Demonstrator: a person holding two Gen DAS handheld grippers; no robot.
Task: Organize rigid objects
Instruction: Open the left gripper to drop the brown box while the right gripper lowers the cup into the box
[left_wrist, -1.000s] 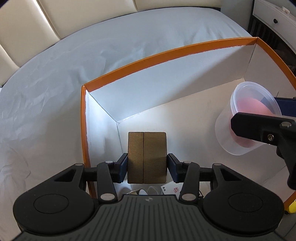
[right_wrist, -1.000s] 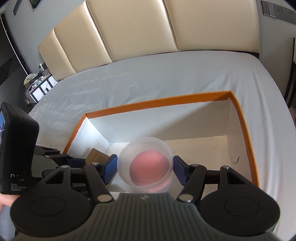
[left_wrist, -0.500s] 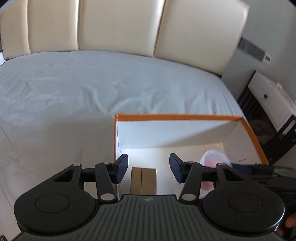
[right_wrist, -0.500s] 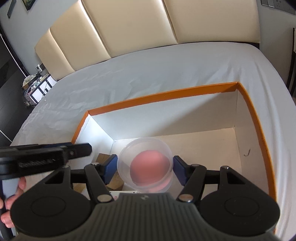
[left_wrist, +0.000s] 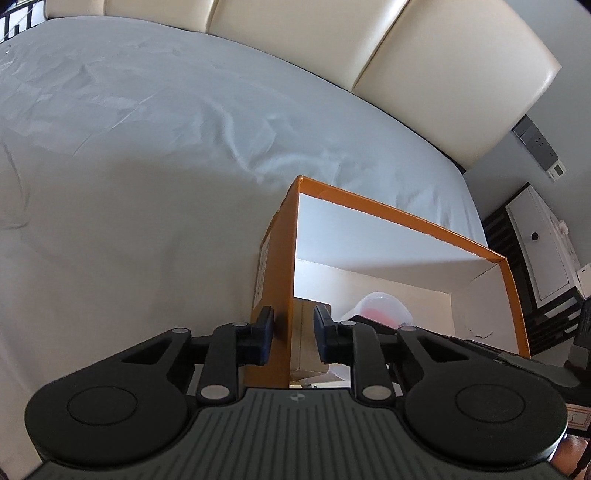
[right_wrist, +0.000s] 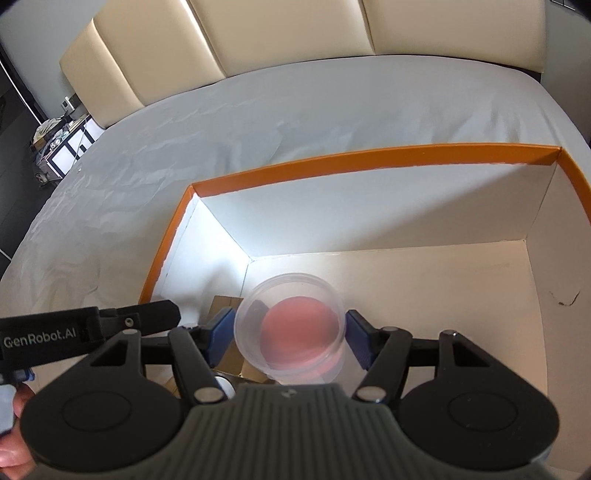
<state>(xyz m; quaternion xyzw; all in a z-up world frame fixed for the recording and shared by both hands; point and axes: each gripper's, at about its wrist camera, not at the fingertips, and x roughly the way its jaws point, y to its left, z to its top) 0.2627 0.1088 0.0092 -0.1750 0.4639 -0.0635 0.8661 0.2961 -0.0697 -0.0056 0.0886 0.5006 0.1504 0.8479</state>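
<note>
An open box (right_wrist: 369, 158) with an orange rim and white inside sits on the bed; it also shows in the left wrist view (left_wrist: 369, 205). My right gripper (right_wrist: 290, 334) is shut on a clear plastic cup (right_wrist: 295, 325) with a pink bottom, held low inside the box. A brown cardboard block (right_wrist: 223, 306) lies on the box floor beside the cup, also in the left wrist view (left_wrist: 303, 332). My left gripper (left_wrist: 293, 334) is open and empty, its jaws astride the box's left wall. The cup shows past it (left_wrist: 380, 306).
A white bedsheet (left_wrist: 147, 184) surrounds the box, with a cream padded headboard (right_wrist: 295, 33) behind. A white bedside cabinet (left_wrist: 543, 240) stands at the right. Small items lie on the box floor near the front, partly hidden.
My left gripper let go of the brown block, pulled back out of the box and now straddles its left wall. My right gripper has lowered the cup deeper into the box.
</note>
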